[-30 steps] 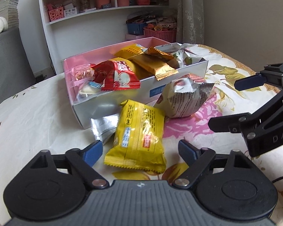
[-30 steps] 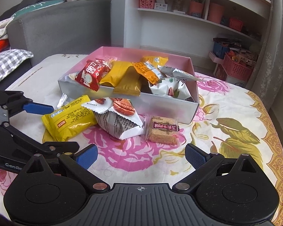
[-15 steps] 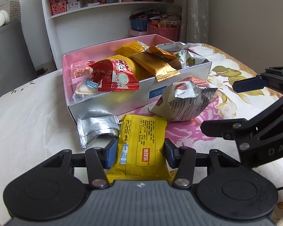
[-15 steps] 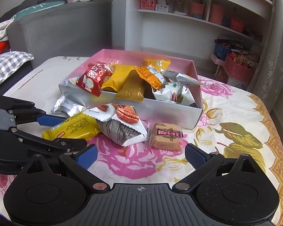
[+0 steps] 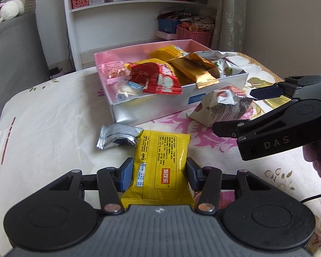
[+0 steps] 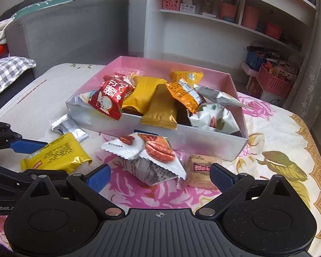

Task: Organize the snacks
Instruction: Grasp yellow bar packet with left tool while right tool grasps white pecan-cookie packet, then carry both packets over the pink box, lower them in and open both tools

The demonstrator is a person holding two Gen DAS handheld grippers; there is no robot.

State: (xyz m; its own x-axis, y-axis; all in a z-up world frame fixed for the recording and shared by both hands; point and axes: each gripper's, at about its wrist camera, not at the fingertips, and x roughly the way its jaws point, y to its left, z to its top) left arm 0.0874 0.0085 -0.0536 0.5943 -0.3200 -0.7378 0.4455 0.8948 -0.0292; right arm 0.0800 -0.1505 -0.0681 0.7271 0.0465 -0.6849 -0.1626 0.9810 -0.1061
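My left gripper [image 5: 159, 175] is shut on a yellow snack packet [image 5: 160, 162], its blue pads pressing both long sides. In the right wrist view the same packet [image 6: 55, 156] sits in the left gripper [image 6: 53, 158] at the far left. My right gripper [image 6: 160, 175] is open, and a white pecan packet [image 6: 152, 156] lies on the cloth just ahead of its fingertips. Beside it rests a brown biscuit packet [image 6: 201, 169]. The silver box with a pink inside [image 6: 182, 137] holds several snack packets. The right gripper [image 5: 241, 109] also reaches in from the right of the left wrist view.
A silver foil packet [image 5: 117, 137] lies in front of the box's near corner. The table has a floral cloth [image 6: 278, 171]. Behind stand a white shelf [image 6: 203, 32] and a grey sofa [image 6: 64, 32]. A person's hand [image 5: 318, 156] holds the right gripper.
The left gripper's jaws have closed onto the yellow packet and raised it slightly off the cloth. The right gripper has moved forward, nearer to the pecan packet, still open.
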